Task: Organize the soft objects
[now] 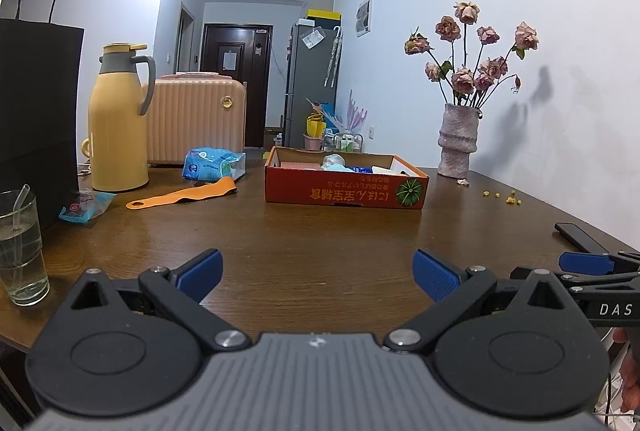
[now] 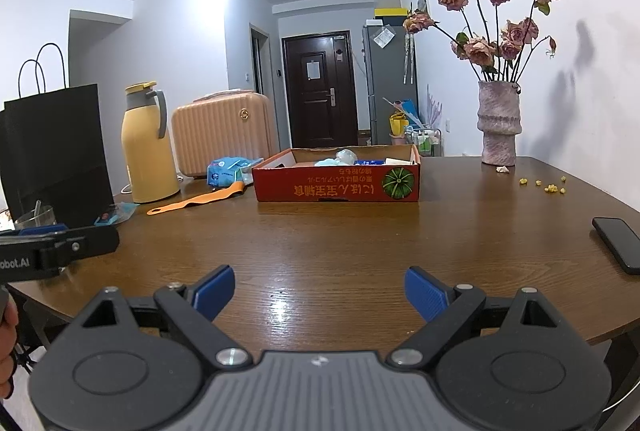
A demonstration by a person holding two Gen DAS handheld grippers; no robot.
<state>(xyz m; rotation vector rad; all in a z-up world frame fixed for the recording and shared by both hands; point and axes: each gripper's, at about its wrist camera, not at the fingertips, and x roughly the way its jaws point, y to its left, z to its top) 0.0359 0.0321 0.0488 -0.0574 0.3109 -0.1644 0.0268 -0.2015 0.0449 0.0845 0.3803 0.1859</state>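
Observation:
A shallow red cardboard box [image 1: 344, 191] [image 2: 336, 187] stands at the far middle of the wooden table and holds several soft packs. A blue tissue pack [image 1: 212, 163] [image 2: 228, 171] lies left of it. An orange strap [image 1: 180, 195] [image 2: 192, 203] lies flat in front of the pack. A small blue packet [image 1: 84, 207] [image 2: 116, 217] lies near the left edge. My left gripper [image 1: 318, 271] is open and empty above the near table edge. My right gripper [image 2: 320, 291] is open and empty, beside it on the right.
A yellow thermos [image 1: 116, 123], a pink case [image 1: 196, 119], a black paper bag [image 1: 36, 119] and a glass of water [image 1: 20, 251] stand on the left. A vase of dried roses [image 2: 498, 123] stands at the far right. A black phone [image 2: 618, 243] lies at the right edge.

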